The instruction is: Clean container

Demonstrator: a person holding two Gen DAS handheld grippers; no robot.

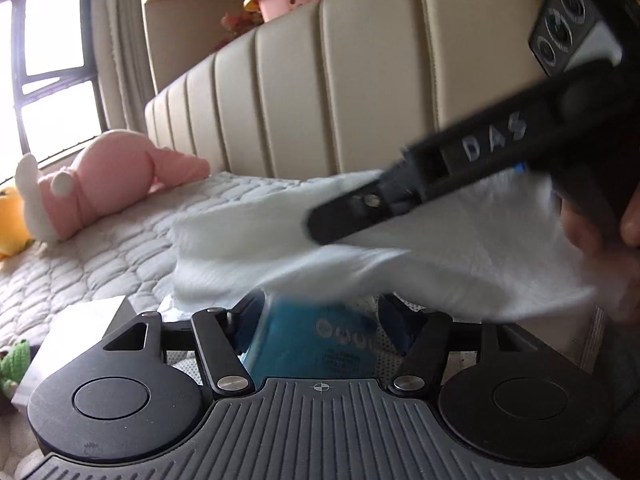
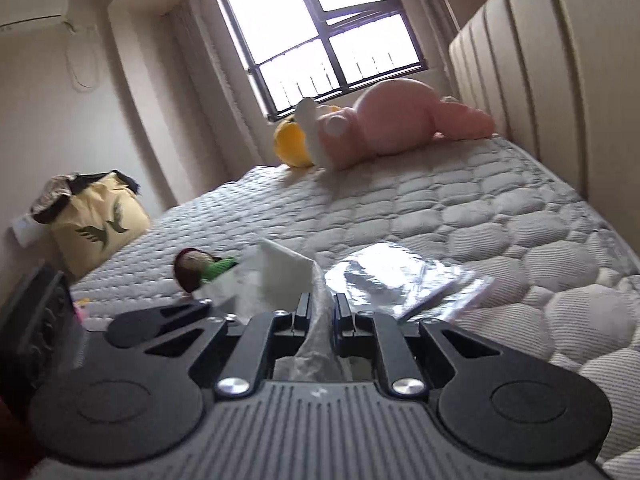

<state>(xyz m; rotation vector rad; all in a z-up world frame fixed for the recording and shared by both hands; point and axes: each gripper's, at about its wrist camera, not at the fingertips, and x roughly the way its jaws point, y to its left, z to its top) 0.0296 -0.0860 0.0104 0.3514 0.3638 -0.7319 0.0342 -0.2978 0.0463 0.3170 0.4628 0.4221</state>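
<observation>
In the left wrist view my left gripper (image 1: 320, 316) is shut on a blue wipes pack (image 1: 304, 344) that stands between its fingers. A white wipe (image 1: 420, 252) spreads out above the pack, blurred. My right gripper (image 1: 332, 224) reaches in from the upper right and lies across that wipe. The right wrist view shows the right gripper (image 2: 320, 312) shut on a crumpled strip of the white wipe (image 2: 316, 344). Ahead of it on the mattress lie a white box-like object (image 2: 280, 268) and a clear shiny plastic piece (image 2: 404, 280). I cannot tell which is the container.
The grey quilted mattress (image 2: 480, 216) runs to a beige padded headboard (image 1: 360, 92). A pink plush (image 2: 384, 124) and a yellow plush (image 2: 290, 148) lie by the window. A small green-and-brown knitted toy (image 2: 200, 268) lies left, with a yellow bag (image 2: 96, 224) beyond it. A hand (image 1: 630, 220) holds the right gripper.
</observation>
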